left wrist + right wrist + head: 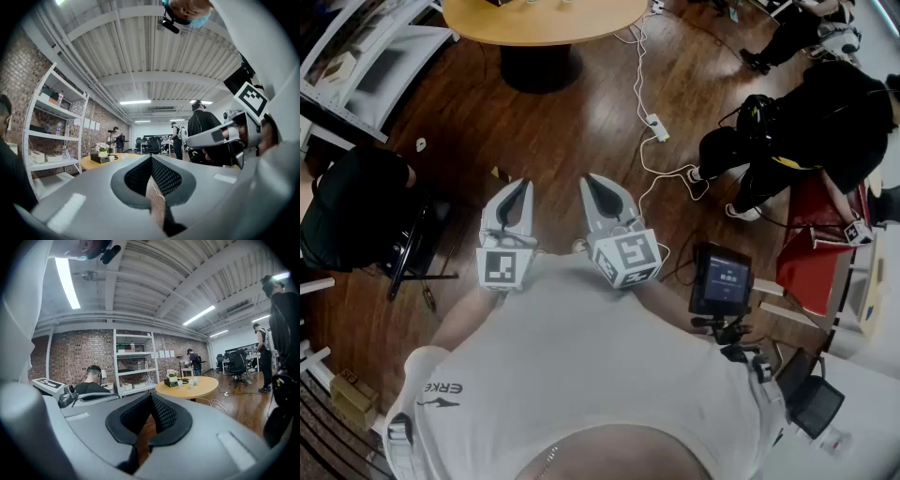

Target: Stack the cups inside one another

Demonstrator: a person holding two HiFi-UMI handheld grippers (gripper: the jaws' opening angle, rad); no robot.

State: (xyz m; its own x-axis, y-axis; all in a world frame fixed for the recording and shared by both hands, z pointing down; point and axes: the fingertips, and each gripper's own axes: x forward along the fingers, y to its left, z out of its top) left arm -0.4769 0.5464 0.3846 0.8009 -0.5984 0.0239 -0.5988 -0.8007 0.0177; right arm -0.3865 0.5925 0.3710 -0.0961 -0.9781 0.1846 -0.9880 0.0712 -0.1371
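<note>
Both grippers are held close to the person's chest, over a dark wooden floor. My left gripper point(523, 185) has its jaws pressed together with nothing between them, as the left gripper view point(151, 158) confirms. My right gripper point(589, 178) beside it is also shut and empty point(151, 396). Small white cups point(191, 382) stand on a round wooden table point(197, 389) some way ahead, next to a flower pot point(173, 377). The table point(544, 23) lies at the top edge of the head view. Neither gripper is near the cups.
A white cable and power strip point(656, 127) lie on the floor ahead. A seated person in black point(347, 206) is at the left, another point(806, 122) at the right. White shelving point(356, 56) stands at the far left. A small screen on a stand point(722, 278) is near right.
</note>
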